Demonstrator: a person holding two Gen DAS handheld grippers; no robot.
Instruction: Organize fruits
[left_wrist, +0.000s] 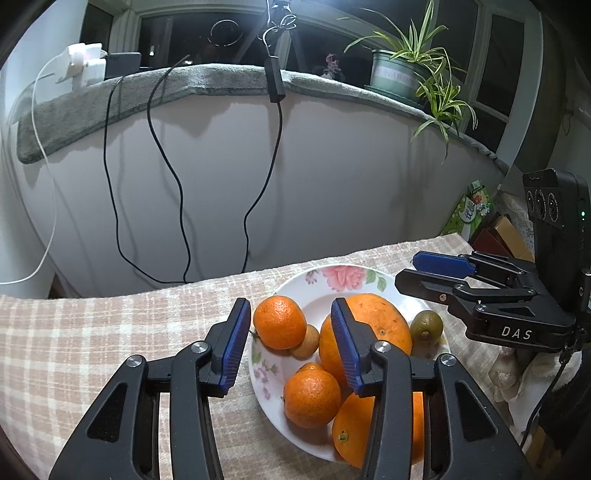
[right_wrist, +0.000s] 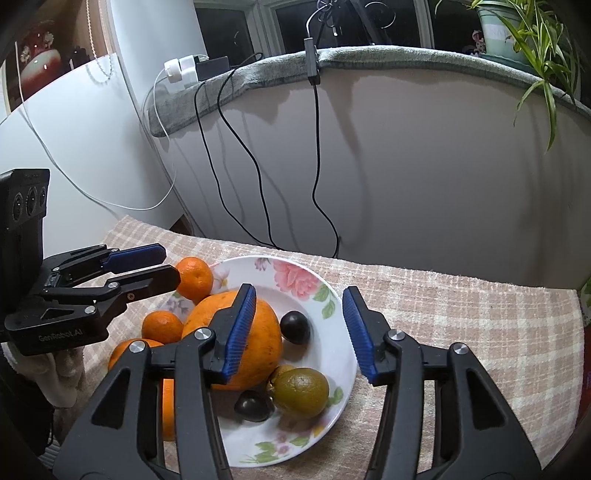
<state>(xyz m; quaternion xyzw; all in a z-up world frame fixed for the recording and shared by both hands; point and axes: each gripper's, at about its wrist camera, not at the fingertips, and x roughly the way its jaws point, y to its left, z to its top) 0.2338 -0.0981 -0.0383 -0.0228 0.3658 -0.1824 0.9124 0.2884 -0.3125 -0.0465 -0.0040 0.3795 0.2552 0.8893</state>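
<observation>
Blue-padded fingers of the left claw (left_wrist: 290, 345) stood wide apart and held nothing, poised over the near-left part of a white floral-print plate (left_wrist: 351, 277). On that plate lay a large round orange (left_wrist: 376, 328), two small mandarins (left_wrist: 279, 322) (left_wrist: 312, 398), another big orange (left_wrist: 354, 432) at the near rim, a small tan fruit (left_wrist: 306, 341) wedged between them, and a greenish-brown fruit (left_wrist: 426, 326) on the far right side. From the other camera, two dark, nearly black fruits (right_wrist: 294, 327) (right_wrist: 255, 406) also showed on the plate beside the large orange.

Likewise spread wide and empty, the right claw (right_wrist: 301, 332) hovered above the plate's right half; in the left view its fingers looked only slightly parted.

Under everything lay a beige-and-white checked cloth (left_wrist: 110, 332) covering the table. Behind it rose a pale curved wall (left_wrist: 332, 184) topped by a grey-green plush runner (left_wrist: 147, 96), with black cables (left_wrist: 177, 177) and a white cable (left_wrist: 51, 192) hanging down. White chargers (left_wrist: 83, 61) and a potted spider plant (left_wrist: 410, 66) sat on the ledge before dark windows (left_wrist: 192, 37).
</observation>
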